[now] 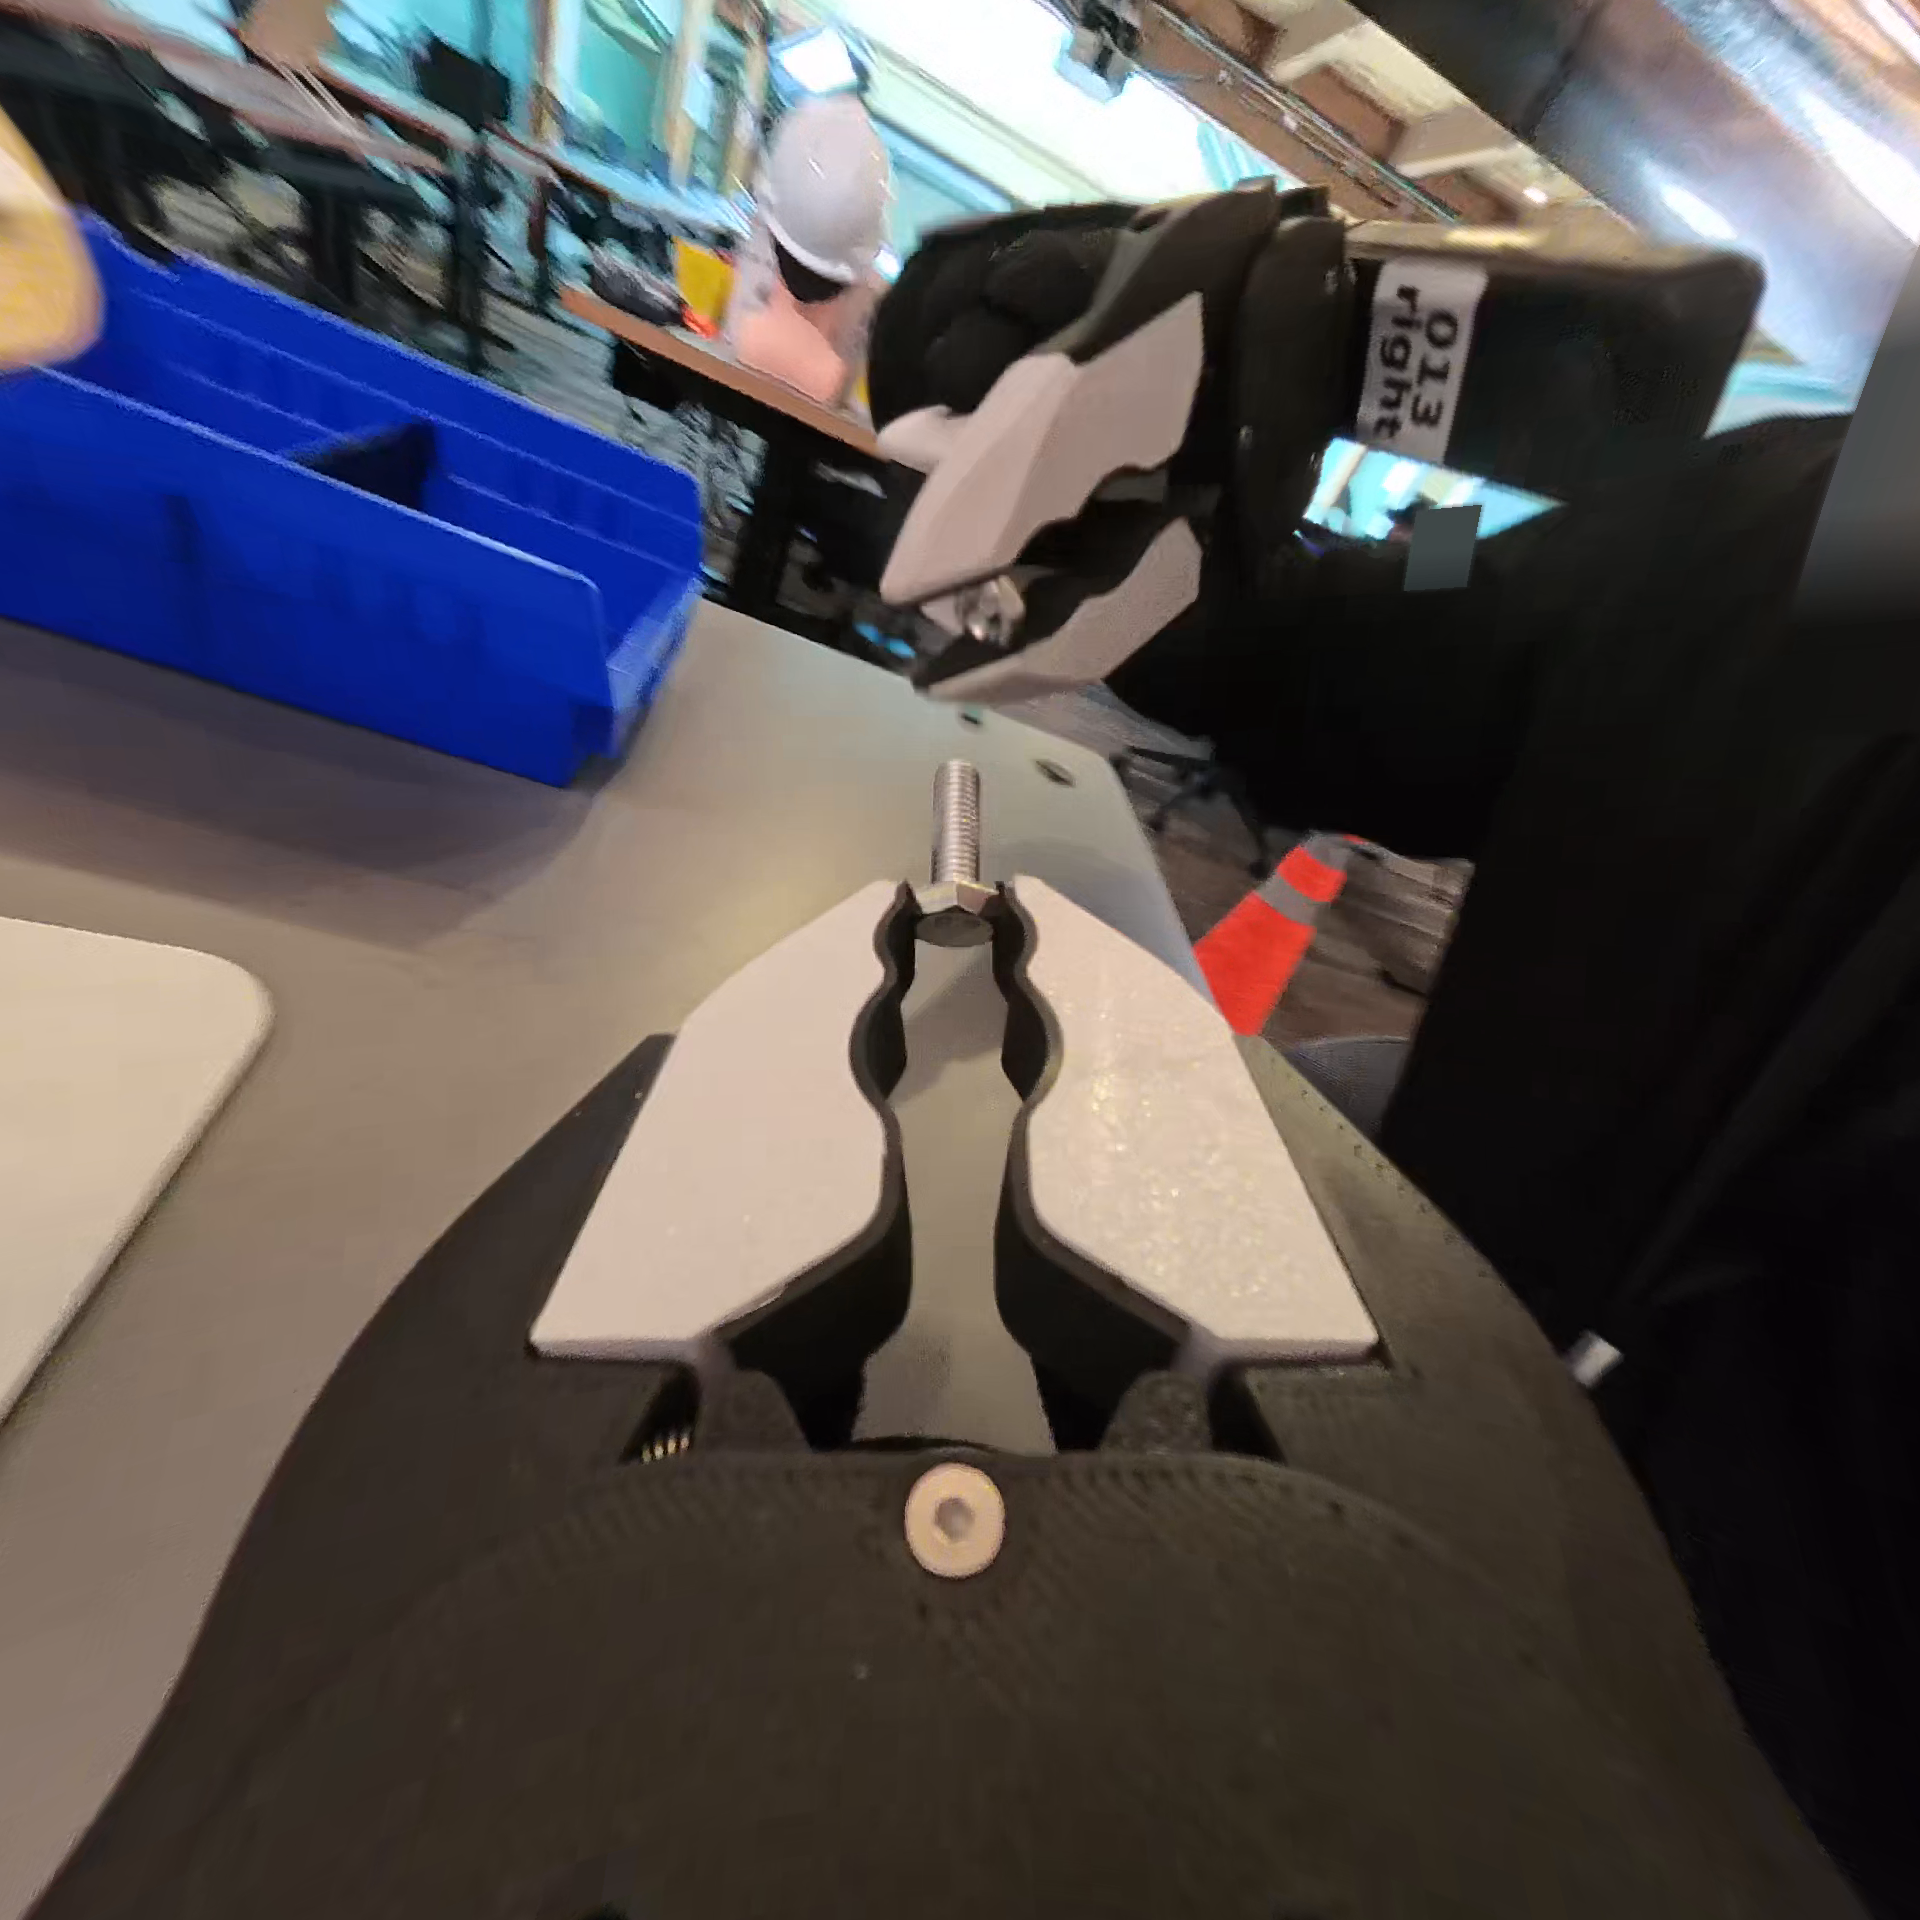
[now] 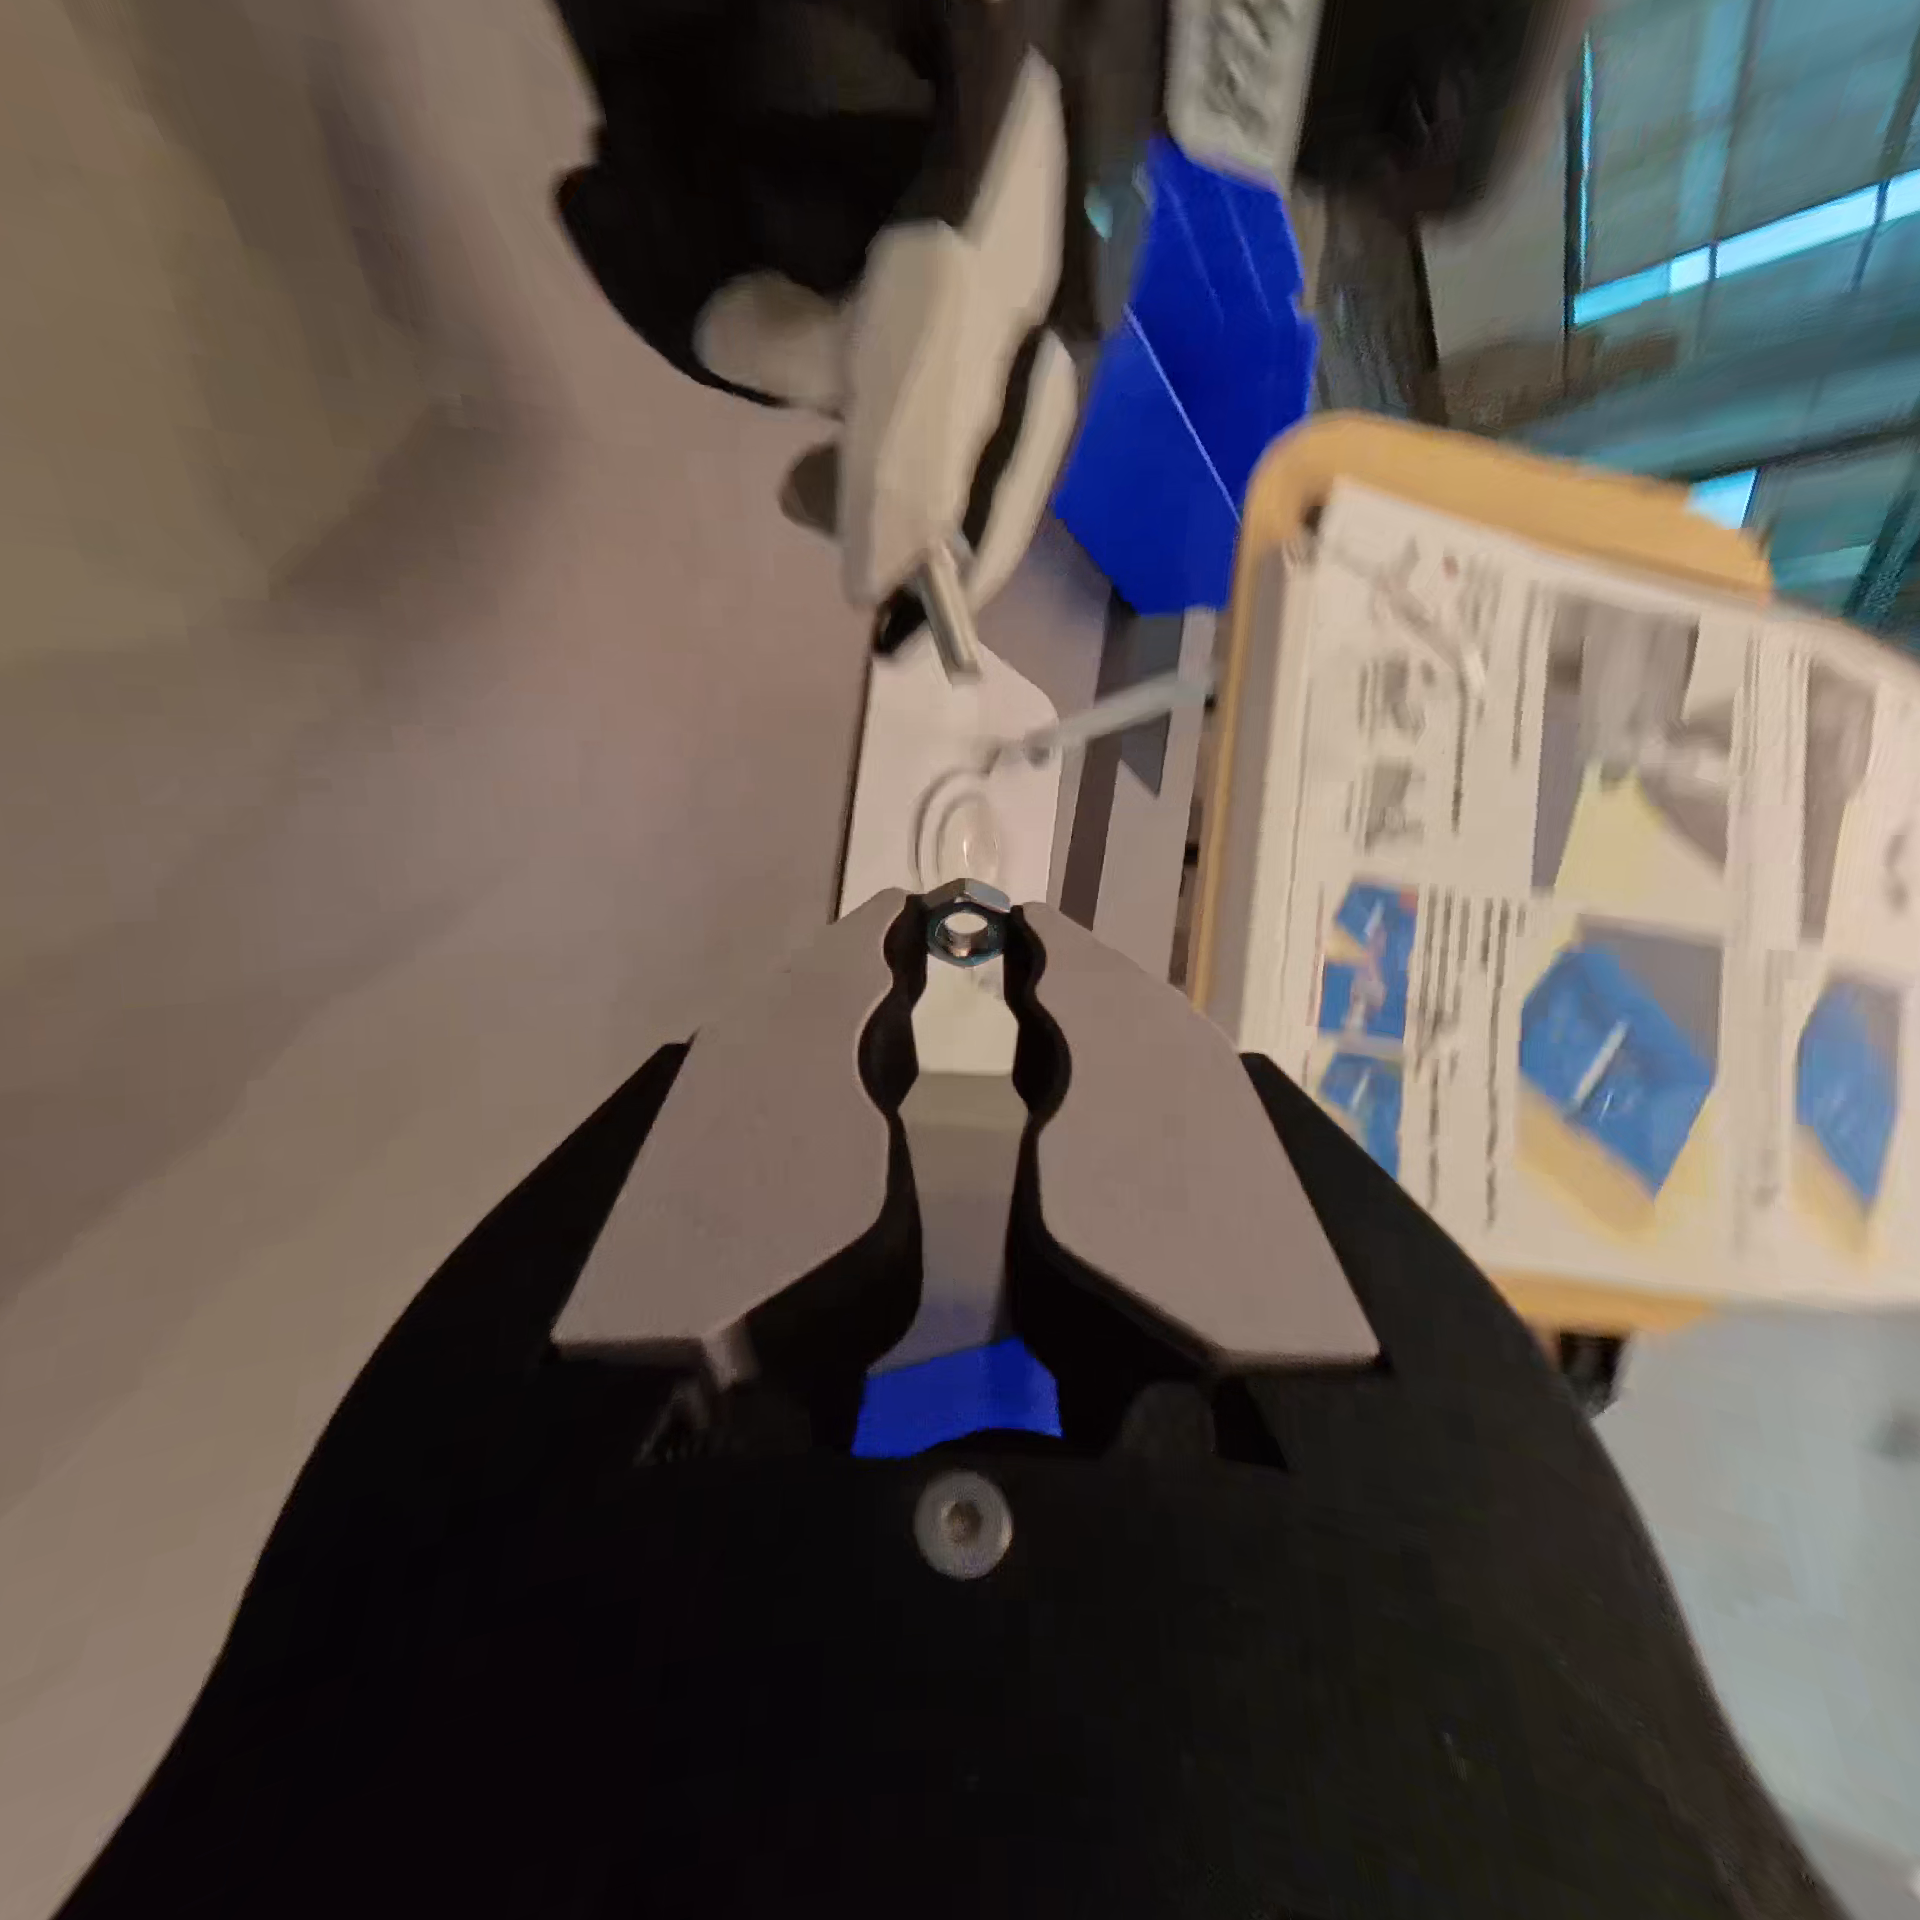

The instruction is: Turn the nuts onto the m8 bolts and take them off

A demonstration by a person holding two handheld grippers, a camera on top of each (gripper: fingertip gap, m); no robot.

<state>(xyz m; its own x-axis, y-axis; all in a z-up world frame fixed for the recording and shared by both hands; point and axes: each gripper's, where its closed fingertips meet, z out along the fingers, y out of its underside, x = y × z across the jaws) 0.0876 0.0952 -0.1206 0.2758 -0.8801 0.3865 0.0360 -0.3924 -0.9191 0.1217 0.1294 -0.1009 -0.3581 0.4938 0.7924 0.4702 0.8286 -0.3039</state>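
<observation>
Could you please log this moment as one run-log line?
left gripper: grips bolt head | right gripper: grips nut | parts apart, unthreaded

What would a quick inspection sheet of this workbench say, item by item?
Surface: grey table, a pale mat at its left.
Job's things: bolt and nut, apart, neither on the table.
Clutter: blue bin; printed sheet on a tan board.
Grippers: left gripper clamps the bolt's head; right gripper pinches the nut.
Cables: nothing seen.
Surroundings: workshop benches, orange cone, a person in a white hard hat.
</observation>
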